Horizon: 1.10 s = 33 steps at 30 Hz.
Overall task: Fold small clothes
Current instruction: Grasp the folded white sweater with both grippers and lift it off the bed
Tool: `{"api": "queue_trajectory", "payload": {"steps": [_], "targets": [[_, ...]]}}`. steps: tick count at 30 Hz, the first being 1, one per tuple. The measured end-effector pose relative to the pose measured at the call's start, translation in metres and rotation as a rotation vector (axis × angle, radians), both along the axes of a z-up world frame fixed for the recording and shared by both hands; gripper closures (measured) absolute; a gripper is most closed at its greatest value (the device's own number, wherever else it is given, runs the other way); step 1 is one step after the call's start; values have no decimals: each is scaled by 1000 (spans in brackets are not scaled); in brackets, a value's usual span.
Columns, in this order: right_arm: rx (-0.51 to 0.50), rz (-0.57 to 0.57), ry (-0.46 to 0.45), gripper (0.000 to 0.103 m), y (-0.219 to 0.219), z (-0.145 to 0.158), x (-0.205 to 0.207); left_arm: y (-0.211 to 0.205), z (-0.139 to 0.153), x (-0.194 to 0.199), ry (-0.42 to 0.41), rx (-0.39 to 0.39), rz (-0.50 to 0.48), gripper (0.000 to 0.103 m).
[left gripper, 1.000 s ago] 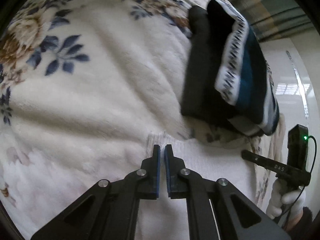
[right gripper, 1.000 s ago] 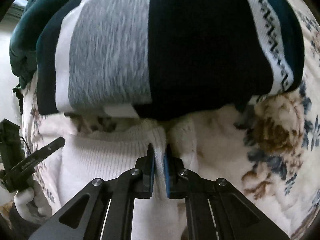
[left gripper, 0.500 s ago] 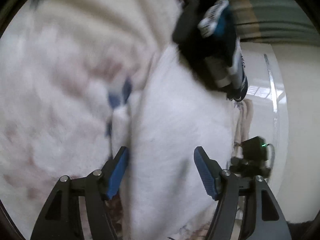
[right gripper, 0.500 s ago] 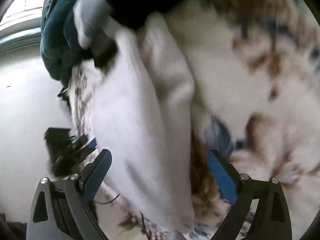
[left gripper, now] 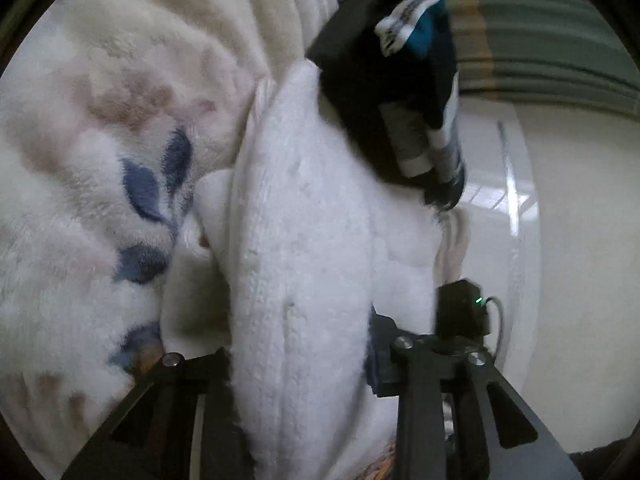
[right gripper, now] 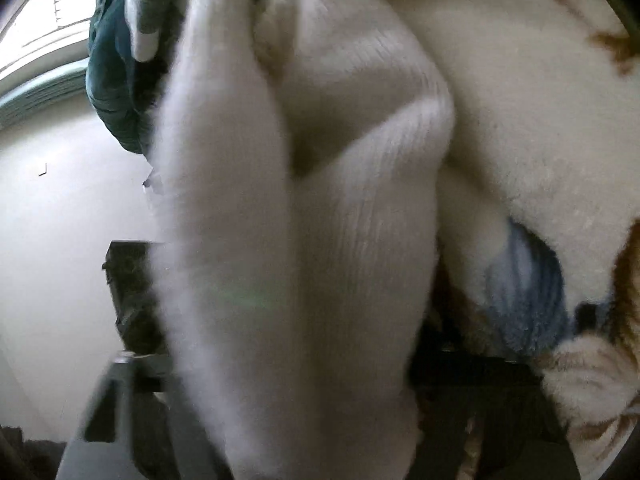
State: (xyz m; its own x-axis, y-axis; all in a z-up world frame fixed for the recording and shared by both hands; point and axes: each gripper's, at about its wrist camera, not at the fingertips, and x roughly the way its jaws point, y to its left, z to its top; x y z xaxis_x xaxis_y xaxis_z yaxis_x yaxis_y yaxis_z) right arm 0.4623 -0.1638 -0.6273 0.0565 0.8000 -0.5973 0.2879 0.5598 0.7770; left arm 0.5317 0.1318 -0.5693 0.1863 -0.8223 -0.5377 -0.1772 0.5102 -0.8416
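A folded white knit garment (left gripper: pixel 304 264) lies on the floral fleece blanket (left gripper: pixel 100 152), and it fills the middle of the right wrist view (right gripper: pixel 288 240). My left gripper (left gripper: pixel 300 356) is open, its jaws standing either side of the folded white bundle. My right gripper (right gripper: pixel 292 364) is also open and straddles the same bundle from the other side; its fingertips are hidden by the cloth. The right gripper's body (left gripper: pixel 460 320) shows just past the bundle in the left wrist view.
A folded dark sweater with a patterned white, teal and grey band (left gripper: pixel 404 80) lies beyond the white garment; its teal edge shows in the right wrist view (right gripper: pixel 116 80). The blanket's edge drops to a pale floor (left gripper: pixel 580 240) on the right.
Both grippers were shut on the white garment's edge a second ago. They have opened, swung down low and now straddle the folded bundle closely.
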Motion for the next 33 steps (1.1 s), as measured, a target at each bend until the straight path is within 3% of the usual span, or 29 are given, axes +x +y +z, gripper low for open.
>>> {"api": "queue_trajectory", "payload": {"steps": [3, 9, 12, 18, 22, 24, 27, 29, 30, 31, 33], "targets": [[5, -20, -26, 53, 3, 9, -5, 2, 15, -4, -8, -17, 14, 82], [-2, -39, -101, 55, 11, 53, -18, 1, 64, -9, -48, -23, 12, 83], [6, -42, -159, 55, 15, 89, -19, 2, 99, -6, -84, -34, 12, 83], [3, -55, -287, 55, -26, 178, -22, -7, 183, 18, -220, -48, -6, 83], [-12, -87, -395, 55, -57, 242, 16, -21, 223, 50, -298, -83, -14, 83], [-28, -105, -437, 55, -69, 260, 36, -28, 237, 74, -337, -91, -20, 83], [-46, -130, -489, 55, -91, 279, 83, -36, 239, 115, -363, -74, -19, 83], [-42, -134, -485, 55, -99, 270, 114, -38, 224, 144, -348, -53, -16, 82], [-44, -142, -474, 55, -108, 263, 130, -38, 211, 158, -330, -37, -14, 81], [-42, -43, -420, 55, -112, 249, 148, -39, 197, 170, -311, -12, -15, 81], [-54, -45, -373, 55, -102, 216, 186, -47, 157, 192, -254, 62, -35, 79]]}}
